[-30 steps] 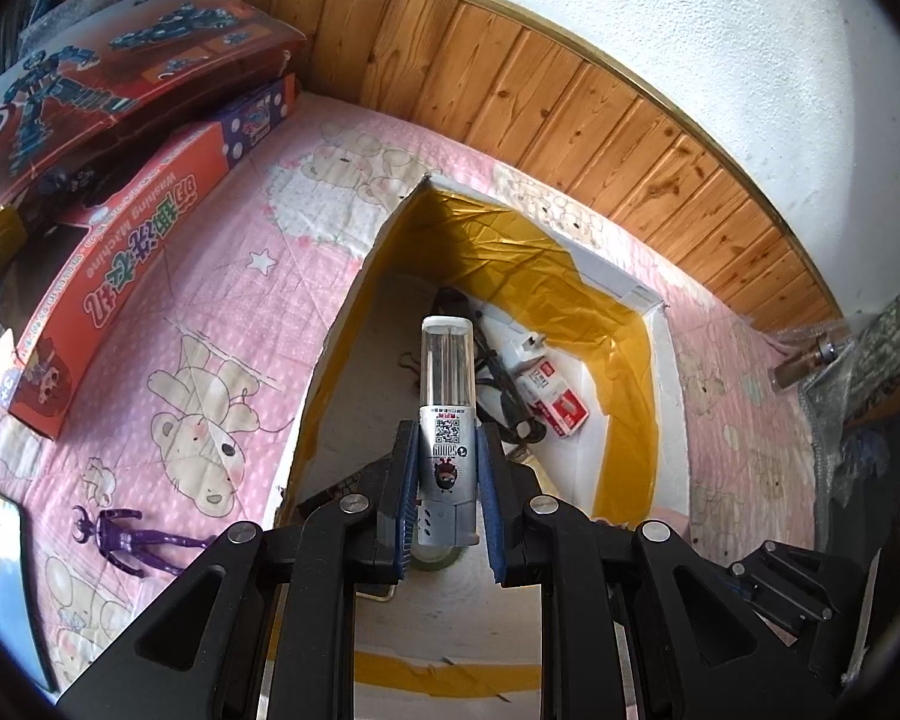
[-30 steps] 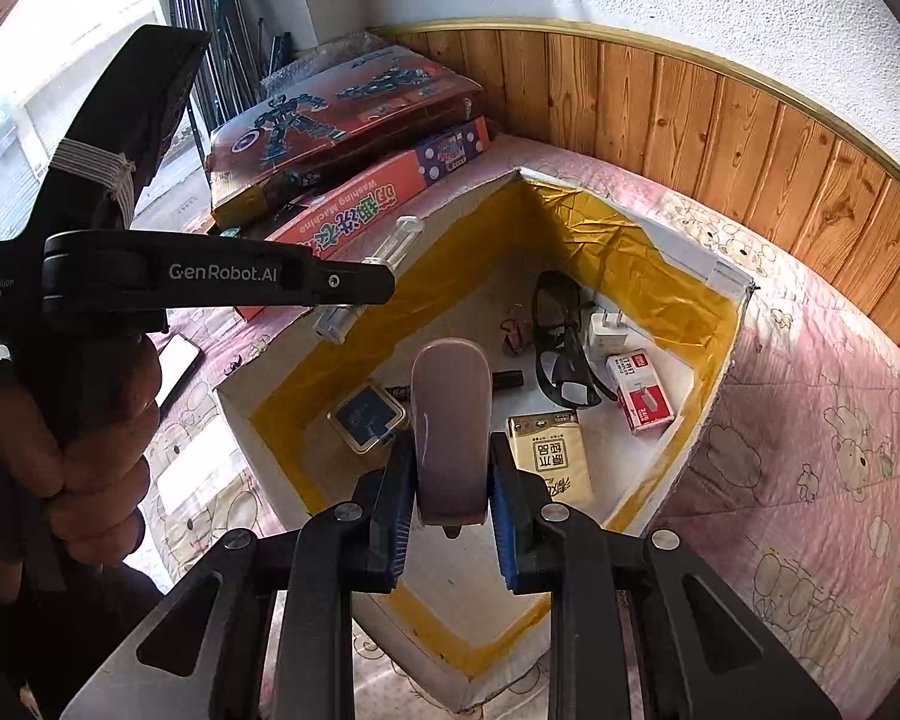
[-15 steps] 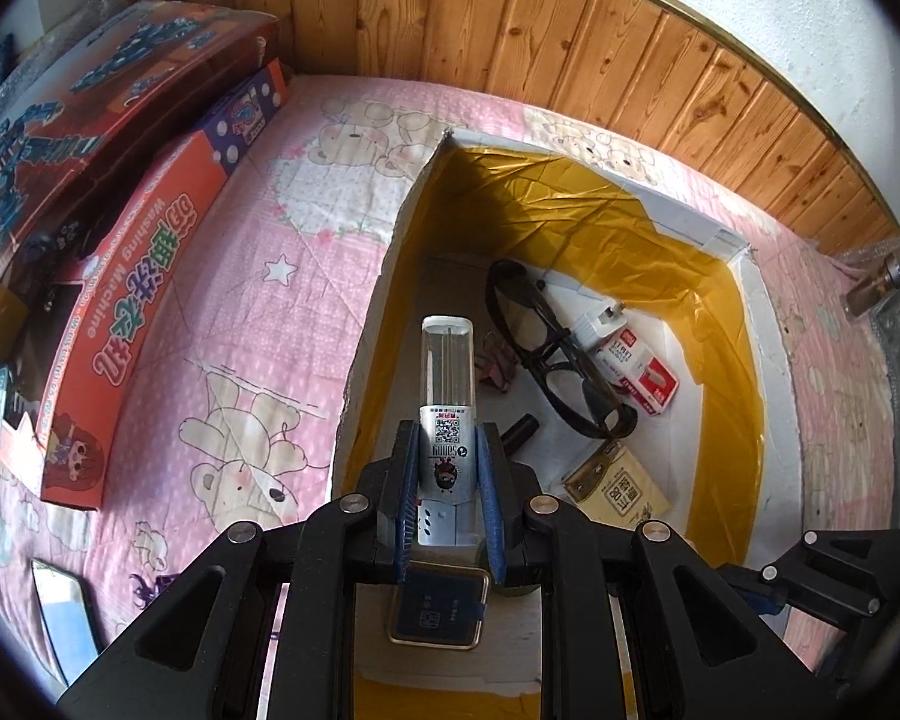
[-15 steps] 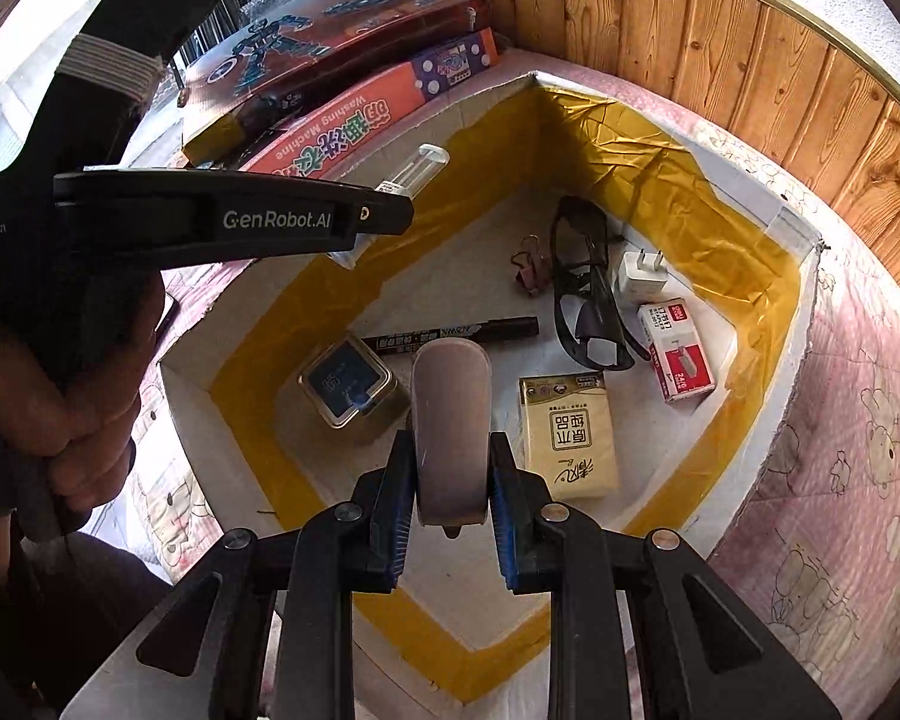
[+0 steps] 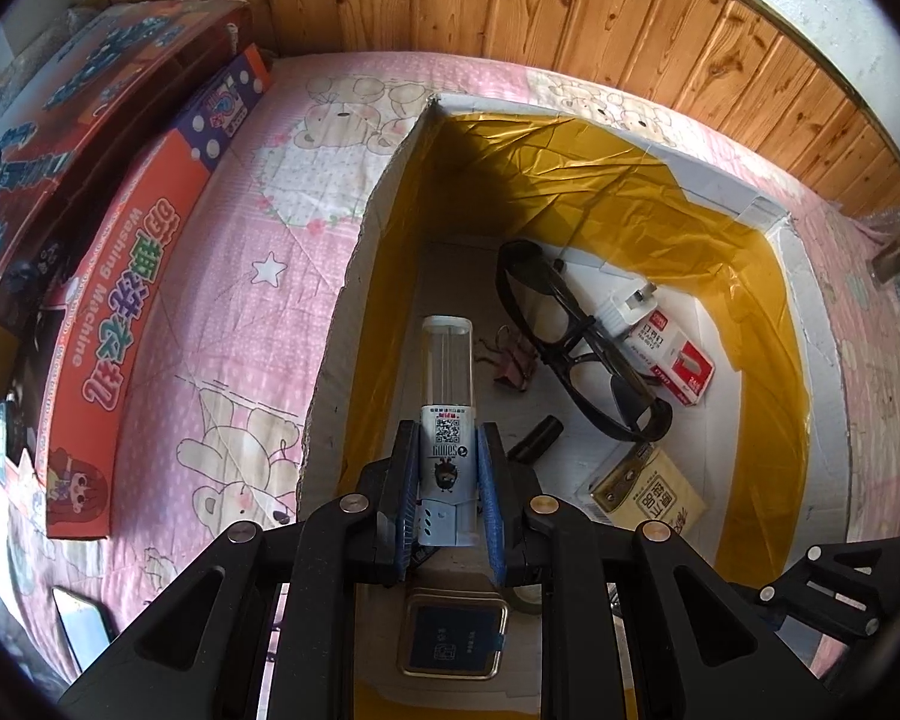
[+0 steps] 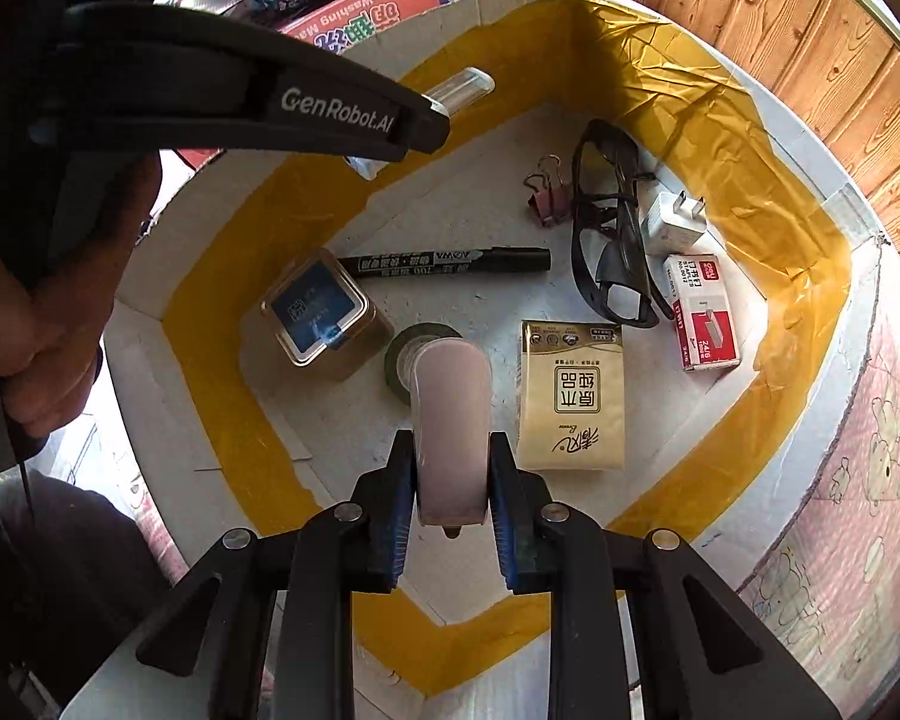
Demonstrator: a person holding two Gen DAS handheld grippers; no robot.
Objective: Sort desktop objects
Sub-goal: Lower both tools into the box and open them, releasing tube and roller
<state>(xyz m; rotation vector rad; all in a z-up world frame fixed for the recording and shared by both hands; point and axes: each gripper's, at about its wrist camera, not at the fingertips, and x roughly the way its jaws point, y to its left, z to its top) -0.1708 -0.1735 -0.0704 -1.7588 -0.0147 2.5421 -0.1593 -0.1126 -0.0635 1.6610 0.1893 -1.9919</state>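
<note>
Presently, item one: a clear-topped tube with a QR label (image 5: 448,420), clamped between the blue pads of the left tool (image 5: 448,492) and held above the near-left part of the white foam box (image 5: 810,276). Item two: a pale mauve rounded case (image 6: 452,426), clamped between the pads of the right tool (image 6: 452,492) and held over the box floor, just above a roll of dark tape (image 6: 399,354).

Box contents, on the floor:
- square tin with blue lid (image 6: 318,312), left of the tape roll;
- black marker (image 6: 444,262), lying flat behind the tin;
- tissue pack, gold and cream (image 6: 573,396), right of the mauve case;
- black glasses (image 6: 609,228), folded, touching a white plug adapter (image 6: 672,222);
- red and white staple box (image 6: 702,312), near the right wall;
- pink binder clip (image 6: 549,192), left of the glasses.

Box lining: yellow tape along the inner walls.

Surroundings: pink bedsheet with bear print (image 5: 240,252) under the box; orange toy washing machine carton (image 5: 126,276) to the left, a second toy carton (image 5: 60,90) beyond it; wood panelling (image 5: 510,6) behind. A hand (image 6: 36,312) grips the left tool's handle.
</note>
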